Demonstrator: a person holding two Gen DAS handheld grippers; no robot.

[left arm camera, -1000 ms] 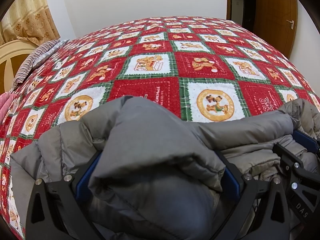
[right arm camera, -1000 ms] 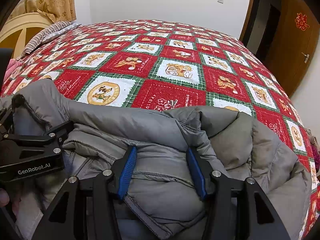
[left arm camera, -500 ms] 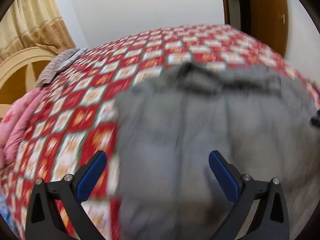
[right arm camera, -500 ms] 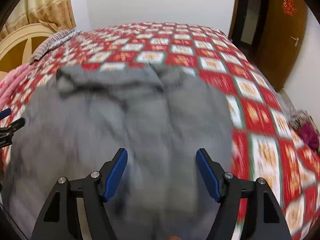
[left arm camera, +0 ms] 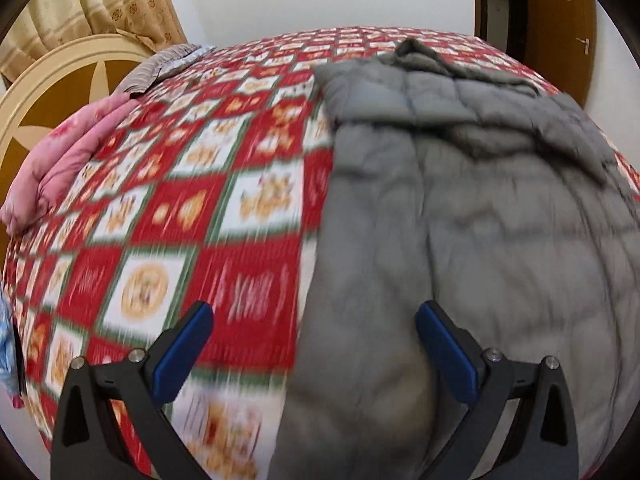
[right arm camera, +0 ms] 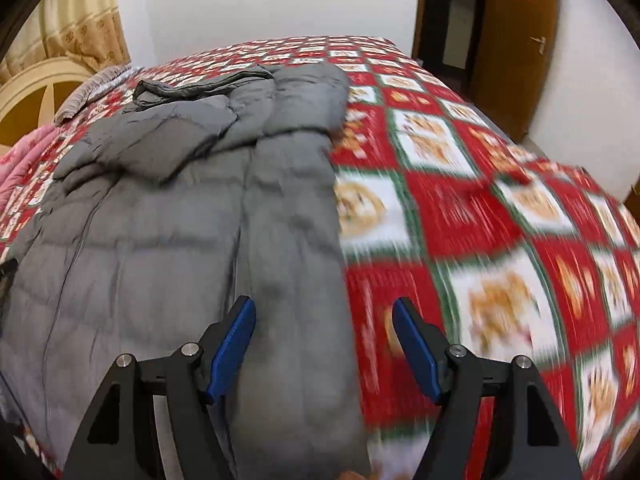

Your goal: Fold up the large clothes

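A grey puffer jacket (left arm camera: 472, 208) lies spread lengthwise on the bed, hood and collar bunched at the far end; it also shows in the right wrist view (right arm camera: 200, 216). My left gripper (left arm camera: 314, 344) is open and empty, hovering over the jacket's near left edge. My right gripper (right arm camera: 324, 340) is open and empty over the jacket's near right edge. Both views are motion-blurred.
The bed carries a red, white and green patchwork quilt (left arm camera: 208, 216). A pink blanket (left arm camera: 64, 160) and a striped pillow (left arm camera: 164, 64) lie at the left by a cream headboard (left arm camera: 48, 92). A wooden door (right arm camera: 516, 40) stands at the far right.
A second ago both grippers were shut on bunched jacket fabric. They let go, the jacket now lies spread out, and both grippers have pulled back and apart toward its side edges.
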